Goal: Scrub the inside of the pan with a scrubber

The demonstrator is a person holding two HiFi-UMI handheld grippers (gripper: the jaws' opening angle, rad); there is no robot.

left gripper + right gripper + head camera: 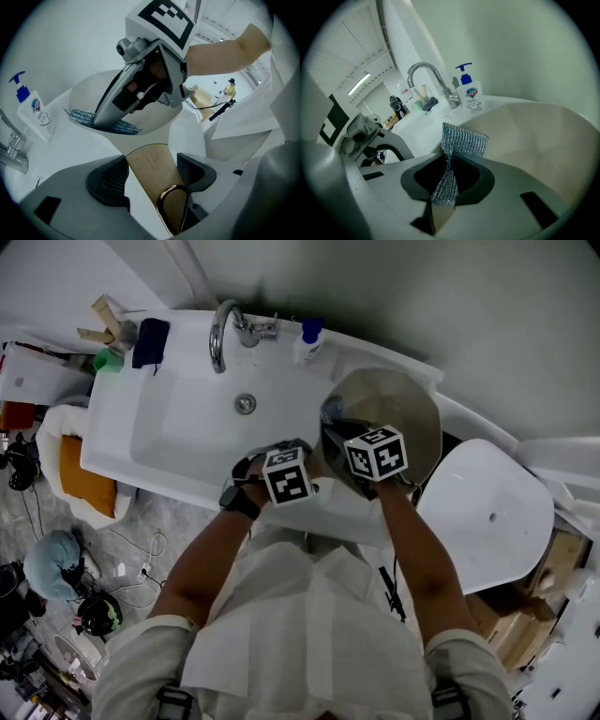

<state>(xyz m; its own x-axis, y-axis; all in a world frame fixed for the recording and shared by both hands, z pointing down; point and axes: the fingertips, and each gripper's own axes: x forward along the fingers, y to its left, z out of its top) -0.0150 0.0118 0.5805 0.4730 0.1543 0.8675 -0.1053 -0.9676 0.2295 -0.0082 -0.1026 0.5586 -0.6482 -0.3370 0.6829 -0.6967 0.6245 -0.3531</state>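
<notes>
The grey pan [398,404] rests tilted on the right rim of the white sink [178,442]. Its wooden handle [149,171] with a copper hanging ring runs between the pads of my left gripper [152,176], which is shut on it. My right gripper [445,187] is shut on a silver mesh scrubber [464,139]. The scrubber's free end hangs over the pan's pale inside [543,136]. In the left gripper view the right gripper [110,119] reaches down into the pan, its tip on the scrubber [79,117]. From the head view both grippers show mostly as marker cubes.
A chrome faucet [220,334] and a soap pump bottle [307,341] stand at the sink's back edge. A dark cloth [150,341] and a green cup [108,360] sit at the back left corner. A white rounded seat-like object [487,512] lies right of the pan.
</notes>
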